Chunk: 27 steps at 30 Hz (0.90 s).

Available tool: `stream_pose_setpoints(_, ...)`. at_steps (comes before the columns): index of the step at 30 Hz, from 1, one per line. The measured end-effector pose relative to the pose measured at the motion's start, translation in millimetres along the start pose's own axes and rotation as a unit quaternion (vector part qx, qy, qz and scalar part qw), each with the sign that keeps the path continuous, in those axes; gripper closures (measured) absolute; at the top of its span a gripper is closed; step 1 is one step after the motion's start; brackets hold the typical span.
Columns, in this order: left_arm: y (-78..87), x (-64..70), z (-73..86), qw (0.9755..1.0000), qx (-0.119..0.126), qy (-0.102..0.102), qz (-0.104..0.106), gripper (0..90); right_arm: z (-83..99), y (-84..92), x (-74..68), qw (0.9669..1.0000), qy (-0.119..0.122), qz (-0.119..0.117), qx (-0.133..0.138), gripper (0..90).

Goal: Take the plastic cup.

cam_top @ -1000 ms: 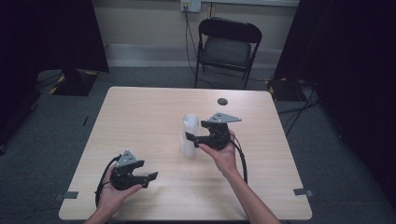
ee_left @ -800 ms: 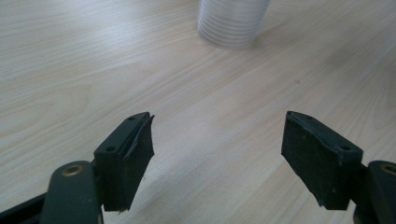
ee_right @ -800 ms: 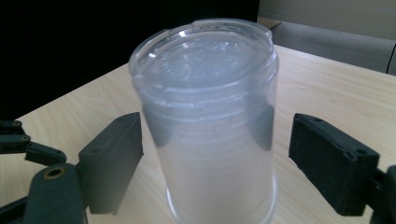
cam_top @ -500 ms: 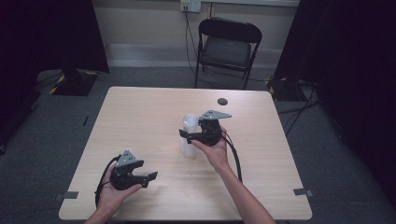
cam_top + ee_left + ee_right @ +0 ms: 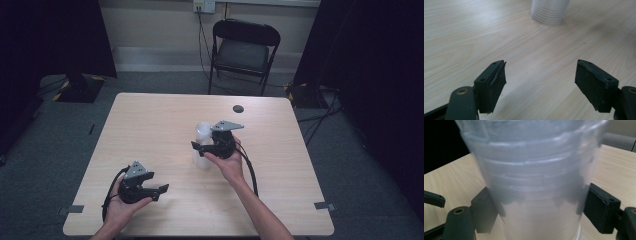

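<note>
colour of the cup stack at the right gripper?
Clear, slightly frosted plastic cup stack, best in the right gripper view.

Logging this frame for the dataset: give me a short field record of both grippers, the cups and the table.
left gripper: jaws wide open, nothing between them, held low over the table's near left
right gripper: jaws have just been closing, one on each side of the cup stack; whether they press on it can't be told
cup stack: clear plastic, nested, upright on the table
table: light wood
dark disc: far edge
</note>
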State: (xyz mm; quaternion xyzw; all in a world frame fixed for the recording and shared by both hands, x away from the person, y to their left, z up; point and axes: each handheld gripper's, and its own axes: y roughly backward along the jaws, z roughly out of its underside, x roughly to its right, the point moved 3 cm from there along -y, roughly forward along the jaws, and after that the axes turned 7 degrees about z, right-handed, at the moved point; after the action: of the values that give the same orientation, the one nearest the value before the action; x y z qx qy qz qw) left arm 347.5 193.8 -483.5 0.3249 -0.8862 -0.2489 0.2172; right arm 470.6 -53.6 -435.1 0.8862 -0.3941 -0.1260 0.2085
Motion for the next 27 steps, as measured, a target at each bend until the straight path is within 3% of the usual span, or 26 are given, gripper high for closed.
stream_pose_setpoints(13, -0.3, 0.2, -0.2, 1.0000, 0.001, 0.000, 0.001, 23.3, 1.8, 2.0, 0.9, 0.9999, 0.006, 0.010, 0.001, 28.9)
stream_pose_setpoints(27, -0.3, 0.4, -0.5, 1.0000, 0.000, -0.003, 0.000, 23.5, -7.7, 3.7, 1.5, 0.9999, -0.005, 0.004, 0.013, 28.2)
